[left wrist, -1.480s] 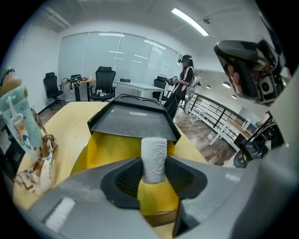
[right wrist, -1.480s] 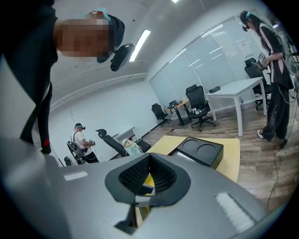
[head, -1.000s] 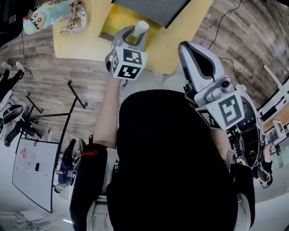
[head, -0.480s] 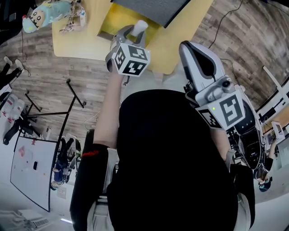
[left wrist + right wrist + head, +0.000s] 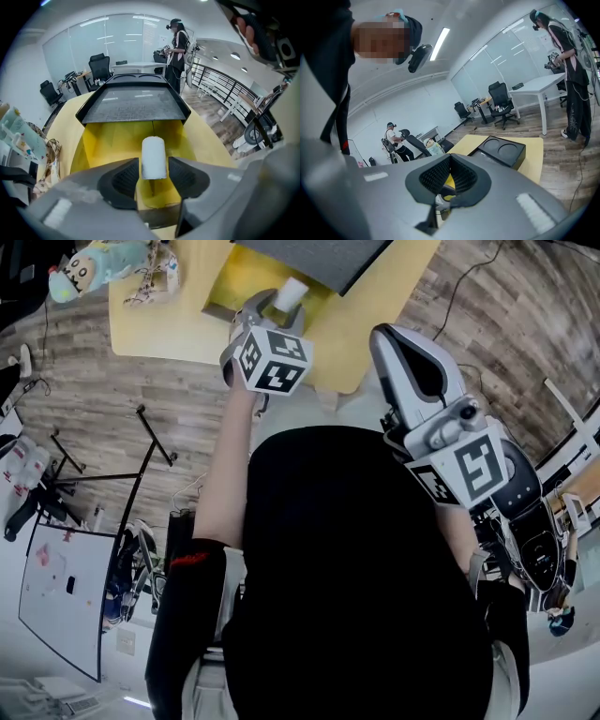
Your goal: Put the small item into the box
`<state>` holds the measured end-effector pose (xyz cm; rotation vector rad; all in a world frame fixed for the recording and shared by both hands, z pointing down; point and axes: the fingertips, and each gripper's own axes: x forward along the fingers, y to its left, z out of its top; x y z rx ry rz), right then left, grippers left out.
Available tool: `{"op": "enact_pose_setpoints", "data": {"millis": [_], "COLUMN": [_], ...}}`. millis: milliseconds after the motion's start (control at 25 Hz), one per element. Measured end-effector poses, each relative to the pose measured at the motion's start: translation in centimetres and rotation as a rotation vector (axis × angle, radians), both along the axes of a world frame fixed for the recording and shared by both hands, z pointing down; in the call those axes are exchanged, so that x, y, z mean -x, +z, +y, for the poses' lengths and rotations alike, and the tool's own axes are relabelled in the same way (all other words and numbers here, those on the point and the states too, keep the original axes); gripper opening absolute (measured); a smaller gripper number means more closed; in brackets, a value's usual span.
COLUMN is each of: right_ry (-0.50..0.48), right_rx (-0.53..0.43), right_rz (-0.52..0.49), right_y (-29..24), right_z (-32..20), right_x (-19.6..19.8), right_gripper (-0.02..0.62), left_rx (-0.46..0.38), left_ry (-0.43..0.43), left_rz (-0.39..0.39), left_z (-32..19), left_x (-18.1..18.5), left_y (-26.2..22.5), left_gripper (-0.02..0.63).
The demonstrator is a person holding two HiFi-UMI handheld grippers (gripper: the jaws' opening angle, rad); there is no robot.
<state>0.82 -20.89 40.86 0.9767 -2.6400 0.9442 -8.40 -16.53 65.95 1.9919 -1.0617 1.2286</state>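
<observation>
A small white cylinder point(image 5: 153, 157) stands between the jaws of my left gripper point(image 5: 153, 165), right above the open yellow box point(image 5: 117, 140). The jaws are opening. A sliver of yellow shows between the cylinder and the right pad, so the pads no longer press on it. The box's black lid point(image 5: 136, 103) stands tilted up behind. In the head view the left gripper point(image 5: 272, 306) reaches over the box point(image 5: 225, 282), with the cylinder point(image 5: 291, 292) at its tip. My right gripper point(image 5: 398, 343) hangs back near my body, its pads together and nothing in them point(image 5: 450, 161).
The box sits on a yellow table point(image 5: 375, 324). A plush toy point(image 5: 94, 263) lies at the table's far left corner. A black tray with two round recesses point(image 5: 501, 150) rests on the table. A dark stand point(image 5: 155, 442) is on the wooden floor to the left.
The left gripper has moved a little forward over the box with the white cylinder, and its jaws have spread wider. The right gripper has stayed in place.
</observation>
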Motion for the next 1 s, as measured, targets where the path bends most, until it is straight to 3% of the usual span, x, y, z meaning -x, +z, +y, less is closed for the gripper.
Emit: {"op": "enact_pose_setpoints", "data": {"millis": [440, 640, 920, 1000], "right_ry": [0.004, 0.012, 0.012, 0.012], "right_rx": [-0.036, -0.06, -0.109, -0.12], "right_rz": [0.001, 0.002, -0.004, -0.007], "right_y": [-1.1, -2.0, -3.7, -4.2], "right_z": [1.0, 1.7, 3.0, 3.4], "right_x": [0.3, 0.6, 1.2, 1.3], "right_gripper": [0.002, 0.002, 0.002, 0.002], "left_rx": [-0.002, -0.08, -0.23, -0.273], "left_ry": [-0.053, -0.077, -0.157, -0.169], "left_rz": [0.1, 0.137, 0.139, 0.132], "left_z": [0.3, -0.2, -1.0, -0.9], "left_x": [0.5, 1.3, 2.7, 3.1], "left_y": [-1.1, -3.0, -7.0, -8.3], "left_gripper": [0.206, 0.203, 0.078, 0.004]}}
